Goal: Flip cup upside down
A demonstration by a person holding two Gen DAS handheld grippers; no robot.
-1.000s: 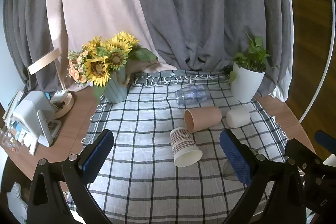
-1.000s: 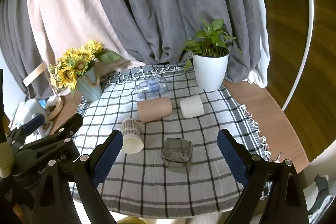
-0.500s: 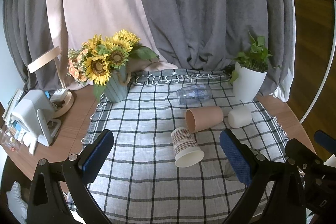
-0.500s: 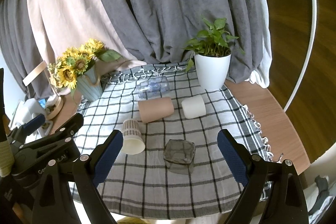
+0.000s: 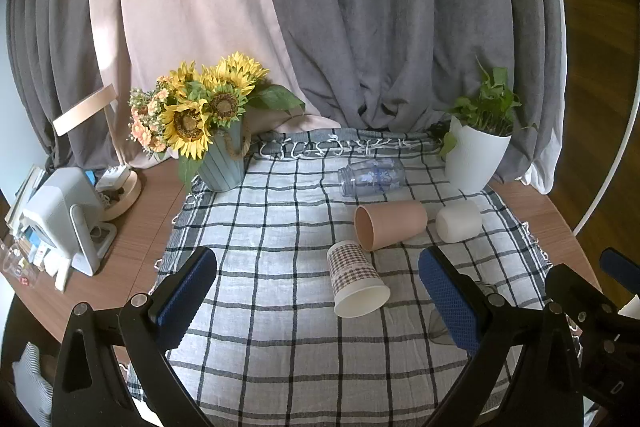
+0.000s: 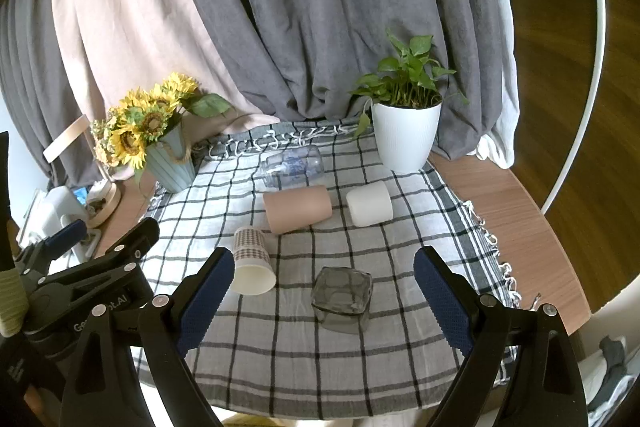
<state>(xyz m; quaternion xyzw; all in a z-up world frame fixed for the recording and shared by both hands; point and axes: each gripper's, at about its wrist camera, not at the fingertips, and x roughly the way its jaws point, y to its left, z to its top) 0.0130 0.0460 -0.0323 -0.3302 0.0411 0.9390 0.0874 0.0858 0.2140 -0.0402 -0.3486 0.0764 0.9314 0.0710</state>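
checked cloth (image 6: 352, 359) covers the bench; a squarish smoky glass cup (image 6: 342, 299) stands at lower centre, between the wide-open, empty right tongs (image 6: 325, 297). left tongs (image 5: 318, 291) gape empty too.

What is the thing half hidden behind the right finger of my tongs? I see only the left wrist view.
Observer: A dark grey square glass, standing alone on the cloth.
Operator: Is it held already?
Observer: No. The right tongs are open, and the glass sits ahead between their fingers, touching neither.
Operator: Is its mouth up or down?
Observer: I cannot tell from the right wrist view.
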